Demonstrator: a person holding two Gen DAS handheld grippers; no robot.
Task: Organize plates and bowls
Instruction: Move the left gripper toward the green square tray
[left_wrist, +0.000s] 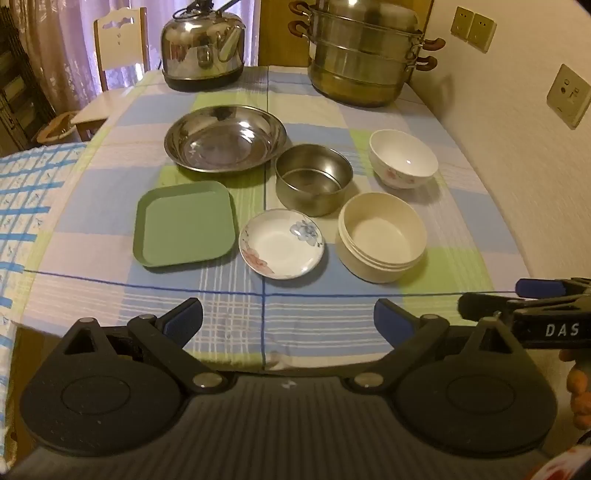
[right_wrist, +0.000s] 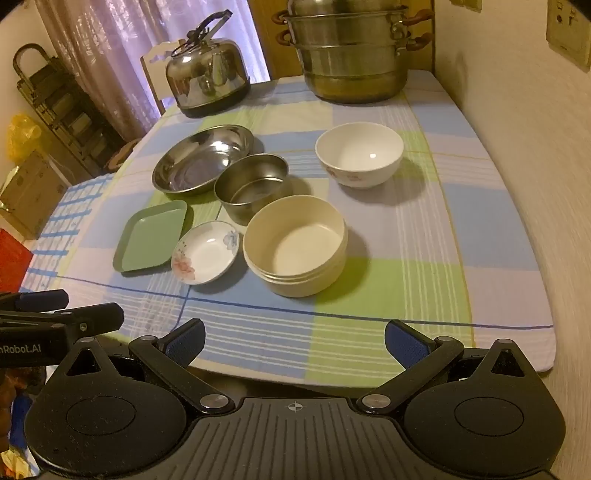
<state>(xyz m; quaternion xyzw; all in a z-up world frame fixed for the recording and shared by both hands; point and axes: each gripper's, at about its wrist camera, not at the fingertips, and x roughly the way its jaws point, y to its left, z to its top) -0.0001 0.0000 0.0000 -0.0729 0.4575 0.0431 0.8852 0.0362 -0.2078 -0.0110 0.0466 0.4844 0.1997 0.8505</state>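
Note:
On the checked tablecloth lie a green square plate (left_wrist: 184, 223) (right_wrist: 152, 236), a small flowered saucer (left_wrist: 281, 243) (right_wrist: 205, 252), a wide steel dish (left_wrist: 225, 138) (right_wrist: 202, 158), a steel bowl (left_wrist: 314, 179) (right_wrist: 252, 186), a cream bowl (left_wrist: 382, 238) (right_wrist: 295, 245) and a white flowered bowl (left_wrist: 403, 158) (right_wrist: 359, 154). My left gripper (left_wrist: 288, 319) (right_wrist: 62, 308) hangs open over the table's near edge, nothing between its fingers. My right gripper (right_wrist: 294, 341) (left_wrist: 491, 299) is open too, beside it on the right, holding nothing.
A steel kettle (left_wrist: 203, 48) (right_wrist: 208, 77) and a stacked steamer pot (left_wrist: 364, 55) (right_wrist: 351, 51) stand at the table's far end. A wall (left_wrist: 517, 155) with sockets runs along the right side. A chair (left_wrist: 120, 44) and a second blue-checked cloth (left_wrist: 22, 206) lie left.

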